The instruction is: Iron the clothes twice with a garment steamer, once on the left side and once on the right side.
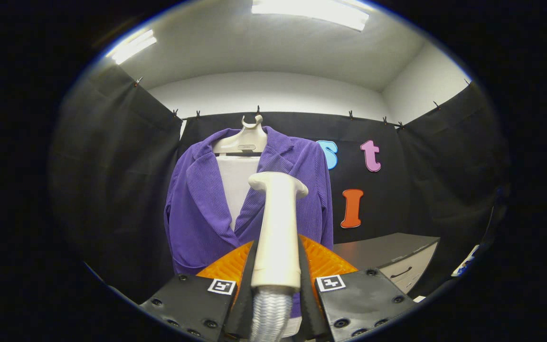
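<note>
- Gripper (277, 263) clamped on the garment steamer (277, 228): both fingers press against the sides of its pale handle, which stands upright between them.
- Steamer head (278, 183), a wide flat-topped nozzle, rises just beyond the fingertips and faces the clothes ahead.
- Ribbed hose (270, 313) leaves the bottom of the handle and drops down between the finger bases.
- Purple jacket (197, 209), ribbed like corduroy, hangs straight ahead of the gripper on a pale hanger (245, 137), worn over a white form (235, 183) that shows in the open collar.
- From here the steamer head overlaps the jacket's lapel on the side right of the centre opening; whether it touches the cloth cannot be told.
- Grey cabinet (397, 256) with a drawer handle stands beyond the fingers, to the right of the jacket and lower down.
- Black cloth (112, 180) closes the booth on the left, behind and right.
</note>
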Tool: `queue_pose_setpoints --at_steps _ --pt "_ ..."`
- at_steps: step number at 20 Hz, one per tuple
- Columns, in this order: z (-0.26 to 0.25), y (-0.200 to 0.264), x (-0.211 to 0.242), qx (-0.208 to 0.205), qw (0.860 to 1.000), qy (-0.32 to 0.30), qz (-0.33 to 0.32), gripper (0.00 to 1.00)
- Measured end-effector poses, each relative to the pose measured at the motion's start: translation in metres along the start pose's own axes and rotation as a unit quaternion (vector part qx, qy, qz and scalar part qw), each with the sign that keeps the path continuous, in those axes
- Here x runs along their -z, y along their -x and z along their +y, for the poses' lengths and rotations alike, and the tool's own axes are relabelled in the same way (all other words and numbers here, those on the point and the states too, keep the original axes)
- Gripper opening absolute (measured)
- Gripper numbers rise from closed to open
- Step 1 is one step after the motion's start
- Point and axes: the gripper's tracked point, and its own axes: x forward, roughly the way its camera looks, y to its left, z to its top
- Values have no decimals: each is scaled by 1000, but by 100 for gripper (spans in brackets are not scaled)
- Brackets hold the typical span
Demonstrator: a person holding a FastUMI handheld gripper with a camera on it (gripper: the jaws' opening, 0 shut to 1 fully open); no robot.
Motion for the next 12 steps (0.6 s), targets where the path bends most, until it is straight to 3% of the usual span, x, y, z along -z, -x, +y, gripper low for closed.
queue_pose_setpoints --at_steps 12 --pt "5 -18 23 9 1000 20 21 48"
